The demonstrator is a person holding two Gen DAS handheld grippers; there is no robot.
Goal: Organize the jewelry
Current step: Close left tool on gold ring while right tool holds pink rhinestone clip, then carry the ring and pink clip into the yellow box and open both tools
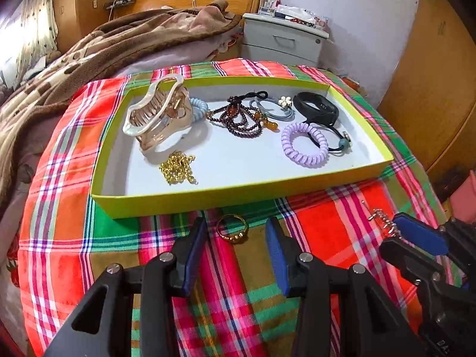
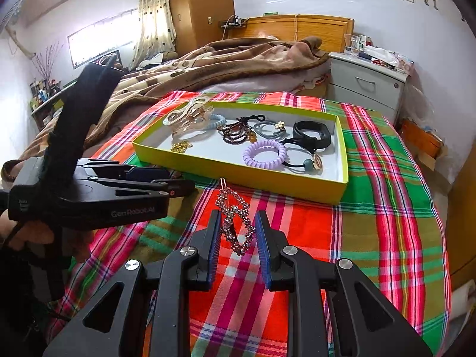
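One rhinestone hair clip [image 2: 235,221] lengthwise between right tongs [image 2: 237,229].

Before me: bed with wooden headboard [image 2: 293,26] and rumpled brown blanket [image 2: 208,62]; plaid cloth [image 2: 383,208] over its near end. Grey nightstand [image 2: 367,84] at right. White walls; bright curtained window [image 2: 101,40] at left.

Bright window daylight, fisheye-warped edges, sharp.
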